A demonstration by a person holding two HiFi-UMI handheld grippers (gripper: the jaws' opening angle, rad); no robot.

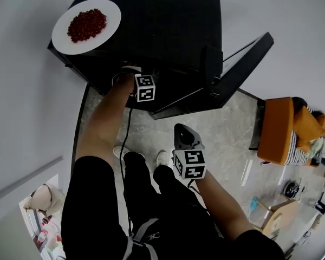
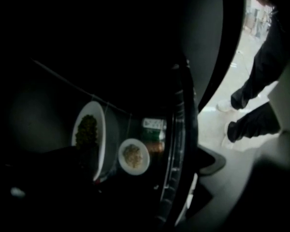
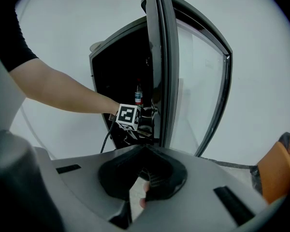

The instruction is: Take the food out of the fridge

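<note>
A low black fridge (image 1: pixel 168 20) stands with its glass door (image 1: pixel 242 59) swung open. My left gripper (image 1: pixel 133 76) reaches into the opening, its tips hidden in the head view. In the left gripper view, a white plate of green food (image 2: pixel 89 133) and a small white dish of beige food (image 2: pixel 134 156) sit on a dark shelf, with a can (image 2: pixel 154 129) behind them. The jaws stand wide and hold nothing. My right gripper (image 1: pixel 183 131) hangs shut and empty in front of the fridge. A white plate of red food (image 1: pixel 86 25) rests on the fridge top.
The open door (image 3: pixel 183 86) stands just right of the left gripper (image 3: pixel 144 123). A black cable (image 1: pixel 124 140) trails from the left gripper. An orange chair (image 1: pixel 277 130) with clutter beside it sits at the right. White walls close in on the left and behind.
</note>
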